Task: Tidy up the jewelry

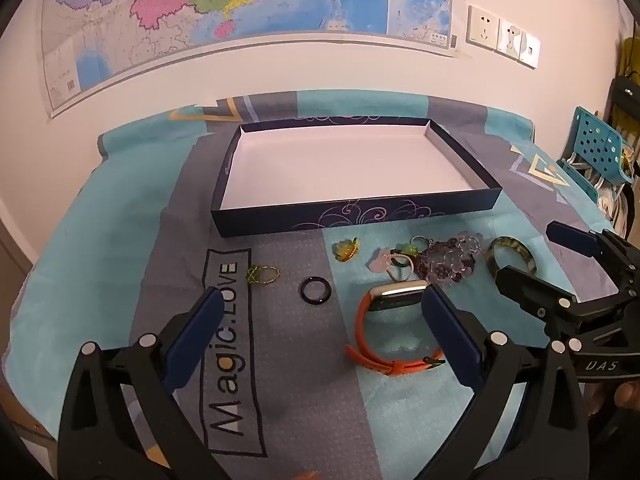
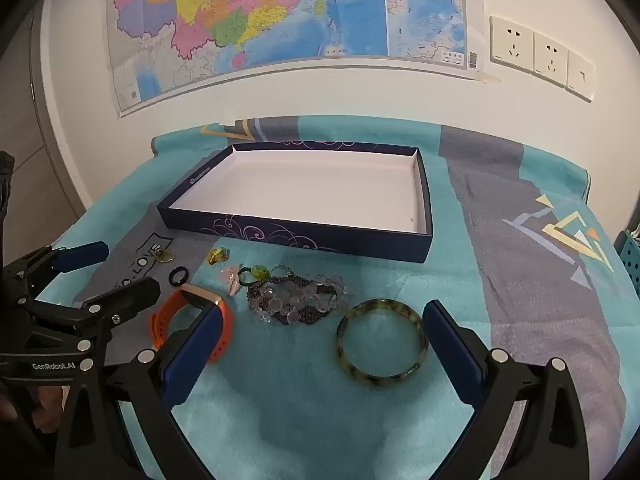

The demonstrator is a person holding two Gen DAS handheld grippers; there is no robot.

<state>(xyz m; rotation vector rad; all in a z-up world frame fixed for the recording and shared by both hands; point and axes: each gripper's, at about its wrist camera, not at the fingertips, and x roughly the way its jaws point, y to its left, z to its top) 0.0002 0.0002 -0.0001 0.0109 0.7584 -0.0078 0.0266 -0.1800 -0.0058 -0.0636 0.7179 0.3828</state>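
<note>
Navy cardboard formed the shallow rectangular tray (image 2: 296, 236), its white floor bare, so we judged the sorting had not yet begun. Our left hand-held gripper (image 1: 320, 320) hovered with jaws wide apart above the orange-strapped watch (image 1: 384, 328) and the small black ring (image 1: 316, 289), gripping nothing. Our right hand-held gripper (image 2: 320, 340) stood equally wide, framing the mottled green bangle (image 2: 380, 342) without touching it. Every piece lay on the teal and grey cloth (image 2: 500, 280) over the worktop, just in front of the tray, including the clear and purple bead tangle (image 2: 296, 298). Next, we reckoned, the right jaws should lower around the bangle's rim, close, and lift it over the tray's near wall.
</note>
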